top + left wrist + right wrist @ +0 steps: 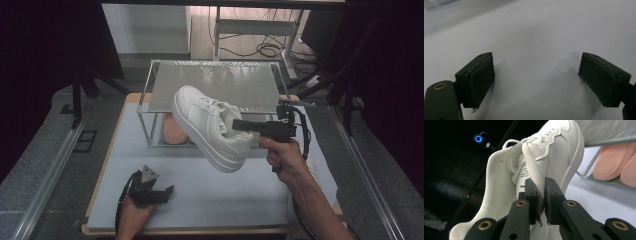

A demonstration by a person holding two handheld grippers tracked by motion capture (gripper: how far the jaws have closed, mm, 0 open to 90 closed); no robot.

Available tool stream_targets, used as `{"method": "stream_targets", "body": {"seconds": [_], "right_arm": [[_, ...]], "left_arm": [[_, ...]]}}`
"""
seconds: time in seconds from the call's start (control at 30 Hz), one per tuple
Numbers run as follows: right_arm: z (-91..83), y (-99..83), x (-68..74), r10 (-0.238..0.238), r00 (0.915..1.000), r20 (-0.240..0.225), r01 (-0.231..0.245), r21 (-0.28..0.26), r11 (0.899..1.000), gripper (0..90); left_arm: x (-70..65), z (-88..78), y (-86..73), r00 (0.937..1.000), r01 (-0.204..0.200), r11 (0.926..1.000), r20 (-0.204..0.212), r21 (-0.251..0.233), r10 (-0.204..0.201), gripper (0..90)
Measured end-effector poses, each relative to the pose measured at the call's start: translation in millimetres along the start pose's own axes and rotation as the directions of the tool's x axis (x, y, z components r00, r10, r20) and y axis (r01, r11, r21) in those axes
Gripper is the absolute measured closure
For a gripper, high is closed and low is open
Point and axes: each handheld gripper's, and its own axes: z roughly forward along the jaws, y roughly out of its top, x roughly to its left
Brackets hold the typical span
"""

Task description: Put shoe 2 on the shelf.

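Right gripper [540,195] jaws clamped narrow on padded collar of white sneaker [210,125]; sneaker held off table [210,195], tilted, in front of metal rack [215,82] with pink shoes [614,165] underneath. Left gripper [536,80] jaws spread wide, nothing between, low over table surface.

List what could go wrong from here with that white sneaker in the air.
1. The right gripper pinches the white leather sneaker only by a thin edge at its collar, so it could slip out or swing.
2. Its toe hangs close to the two-tier metal shoe rack and might knock the shelf edge.
3. The left gripper, open on the table, gives no support.
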Motion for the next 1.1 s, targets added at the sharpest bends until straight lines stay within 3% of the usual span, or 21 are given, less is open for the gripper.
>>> {"method": "stream_targets", "body": {"seconds": [0.3,0.6,0.8,0.83,0.93,1.1], "right_arm": [[12.9,16.0,-3.8,-0.001,0.9976,0.069,0.006,-0.067,0.998,82.4],[28.0,36.7,-12.6,0.010,0.9882,0.153,0.013,-0.150,0.989,82.4],[40.8,46.9,-20.5,0.022,0.9737,0.227,0.022,-0.187,0.982,82.3],[44.9,50.3,-22.4,0.002,0.9645,0.264,0.051,-0.194,0.980,82.4],[48.9,55.4,-25.0,0.003,0.9537,0.301,0.065,-0.216,0.974,82.4],[54.1,59.8,-29.0,0.004,0.9431,0.332,0.078,-0.232,0.970,82.1]], "left_arm": [[0.1,-0.1,0.0,1.0000,-0.001,1.0000,0.000,0.002,0.001,13.5],[0.1,-0.2,0.0,1.0000,-0.002,1.0000,-0.001,0.002,0.002,13.5],[0.5,-0.5,0.0,1.0000,-0.007,1.0000,0.001,0.006,0.007,13.5],[0.0,-0.2,-0.1,1.0000,0.001,1.0000,-0.001,0.001,-0.001,13.5],[0.2,-0.2,-0.1,1.0000,-0.003,1.0000,-0.001,0.001,0.003,13.5],[0.1,-0.2,-0.1,1.0000,-0.003,1.0000,-0.001,0.001,0.003,13.5]]}}
